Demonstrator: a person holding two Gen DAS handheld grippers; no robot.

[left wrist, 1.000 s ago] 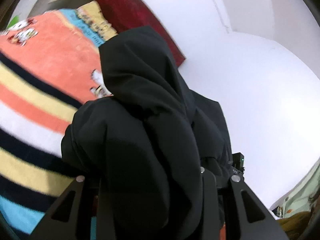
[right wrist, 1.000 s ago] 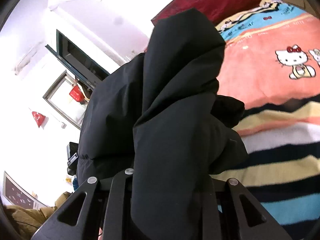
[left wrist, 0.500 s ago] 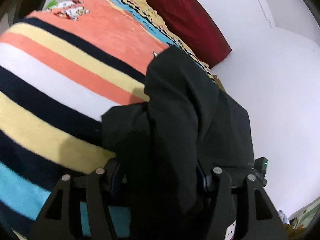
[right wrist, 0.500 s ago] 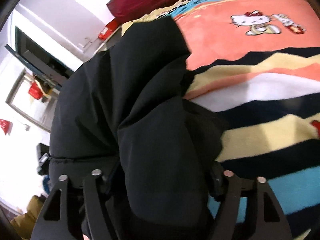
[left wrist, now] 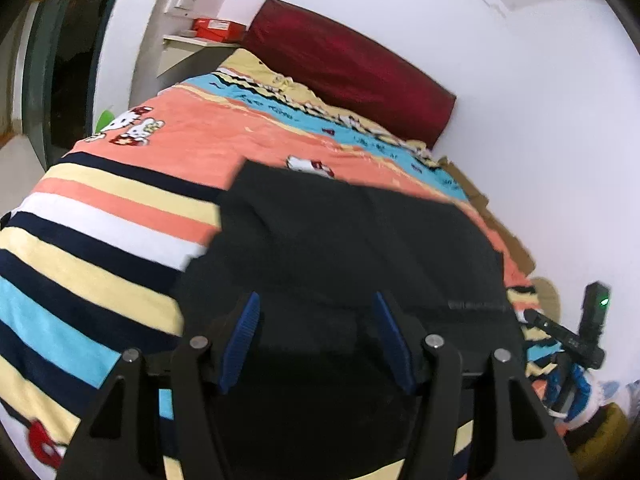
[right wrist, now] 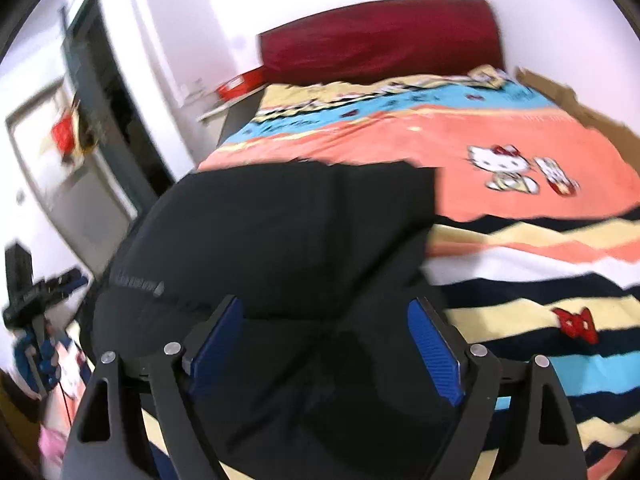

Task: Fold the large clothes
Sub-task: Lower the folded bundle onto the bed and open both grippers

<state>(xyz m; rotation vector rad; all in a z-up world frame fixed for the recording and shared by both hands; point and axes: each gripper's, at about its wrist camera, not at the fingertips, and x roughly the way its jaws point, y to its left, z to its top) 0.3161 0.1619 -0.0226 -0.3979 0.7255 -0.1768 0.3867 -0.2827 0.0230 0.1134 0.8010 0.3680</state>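
A large black padded jacket [left wrist: 352, 240] lies spread on the striped bed; it also shows in the right wrist view [right wrist: 280, 232]. My left gripper [left wrist: 316, 320] is open, its blue pads [left wrist: 240, 340] apart just above the jacket's near edge, holding nothing. My right gripper [right wrist: 326, 332] is open too, its blue pads [right wrist: 434, 352] wide apart over the jacket's near edge. The right gripper [left wrist: 576, 344] appears at the right edge of the left wrist view, and the left gripper [right wrist: 32, 292] at the left edge of the right wrist view.
The bed has a striped blanket [left wrist: 100, 216] with cartoon cat prints [right wrist: 500, 164]. A dark red pillow [left wrist: 352, 64] leans on the white wall at the head. A bedside shelf with a red box [left wrist: 216, 24] and a dark doorway [right wrist: 104, 92] stand at one side.
Both grippers were shut on the jacket and held it up; they lowered it onto the bed, opened and let it go. It now lies flat.
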